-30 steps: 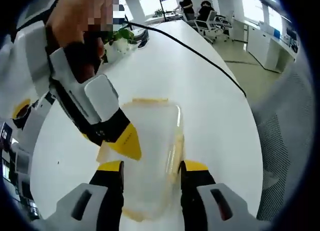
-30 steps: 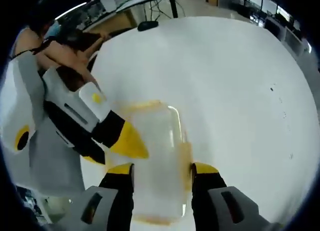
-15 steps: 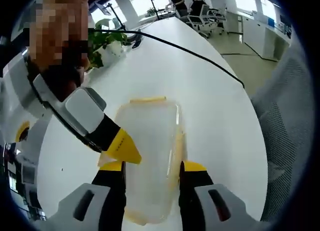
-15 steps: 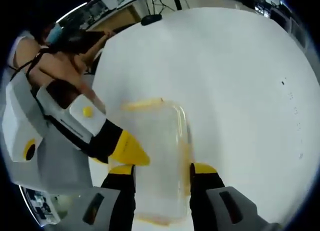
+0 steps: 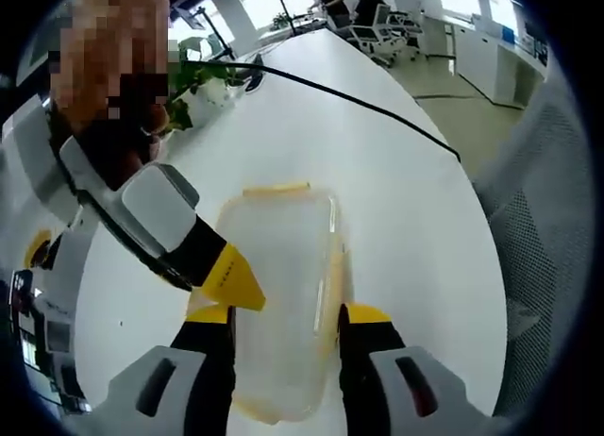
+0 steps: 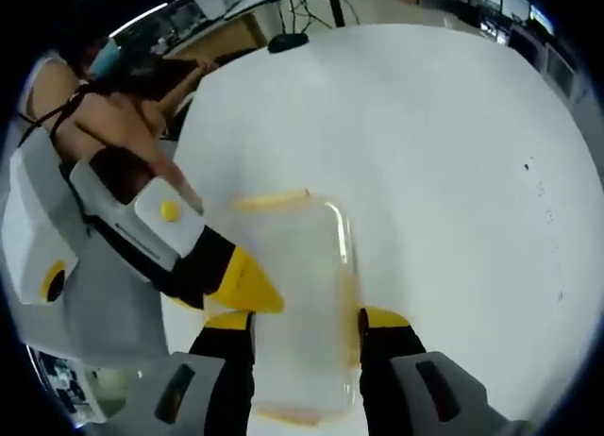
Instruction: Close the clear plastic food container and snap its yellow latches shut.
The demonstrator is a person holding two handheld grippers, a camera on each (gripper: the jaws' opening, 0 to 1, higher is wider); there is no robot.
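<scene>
Container (image 5: 283,294) fills gap between jaws; cable (image 5: 377,106) crosses table (image 5: 396,200) beyond.

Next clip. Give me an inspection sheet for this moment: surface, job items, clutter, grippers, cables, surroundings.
Surface: white table, bare around the work.
Job's things: clear container lies flat with its lid on; a yellow latch shows at its far end, another along its right side. Whether they are snapped shut cannot be told.
Clutter: potted plant at the far edge; a dark round object at the far edge in the right gripper view.
Grippers: left gripper and right gripper each straddle the container; each view has the other's yellow tip at the left side.
Cables: black cable crosses the table.
Surroundings: office, seated people far off.
</scene>
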